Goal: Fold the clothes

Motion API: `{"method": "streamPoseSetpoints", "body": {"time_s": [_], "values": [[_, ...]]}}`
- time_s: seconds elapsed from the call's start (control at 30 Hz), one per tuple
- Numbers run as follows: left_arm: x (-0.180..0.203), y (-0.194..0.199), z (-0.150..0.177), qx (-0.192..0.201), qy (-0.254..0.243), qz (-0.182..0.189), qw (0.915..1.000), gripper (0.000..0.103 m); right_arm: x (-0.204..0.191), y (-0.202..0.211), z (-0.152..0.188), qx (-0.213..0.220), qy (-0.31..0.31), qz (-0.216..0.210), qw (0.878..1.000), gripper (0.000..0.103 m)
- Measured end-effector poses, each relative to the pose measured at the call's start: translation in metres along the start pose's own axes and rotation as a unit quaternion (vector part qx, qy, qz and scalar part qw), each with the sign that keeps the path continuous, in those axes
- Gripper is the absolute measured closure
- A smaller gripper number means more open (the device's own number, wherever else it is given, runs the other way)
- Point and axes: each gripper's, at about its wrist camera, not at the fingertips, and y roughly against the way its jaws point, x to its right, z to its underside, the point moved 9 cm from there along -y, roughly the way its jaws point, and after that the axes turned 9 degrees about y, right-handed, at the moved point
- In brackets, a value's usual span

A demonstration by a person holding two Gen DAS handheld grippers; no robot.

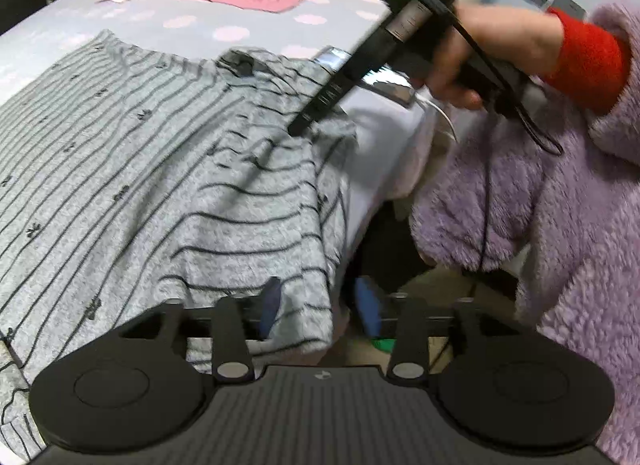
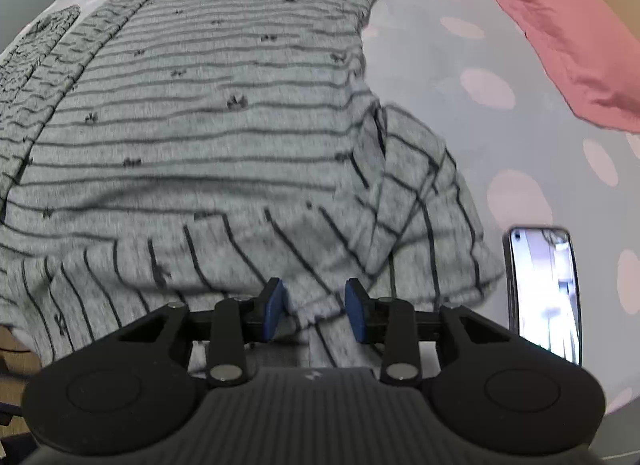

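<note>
1. Two grippers are working over one grey striped garment, which is lying spread on the dotted bedsheet, with the pink pillow beyond it.
2. We are keeping the left gripper released, its pads apart at the garment's hanging edge, fabric draped between them.
3. We are holding the right gripper released, with a folded sleeve edge between its pads, unpinched.
4. A phone is lying just beside the garment.

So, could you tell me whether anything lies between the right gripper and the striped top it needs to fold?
Nothing visible does. The right gripper already has a fold of the striped top between its open fingers. The phone lies beside the top on the bed sheet, off to the gripper's right.
</note>
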Motion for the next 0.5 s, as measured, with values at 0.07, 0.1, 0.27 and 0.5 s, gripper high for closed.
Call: {"method": "streamPoseSetpoints", "body": {"time_s": [0.07, 0.1, 0.27, 0.5], "values": [[-0.004, -0.005, -0.004, 0.003, 0.017, -0.008, 0.9998, 0.059, 0.000, 0.002, 0.003, 0.000, -0.009, -0.006, 1.000, 0.064], [-0.005, -0.010, -0.006, 0.001, 0.027, -0.015, 0.9995, 0.059, 0.001, 0.002, 0.003, 0.001, -0.012, -0.009, 1.000, 0.064], [-0.013, -0.035, 0.000, -0.044, 0.041, -0.045, 0.9972, 0.094, 0.005, 0.012, -0.003, 0.017, -0.024, -0.024, 0.999, 0.064], [-0.027, -0.009, -0.013, -0.018, 0.073, -0.036, 0.9965, 0.103, 0.040, 0.047, -0.039, 0.085, -0.053, -0.005, 0.995, 0.063]]}}
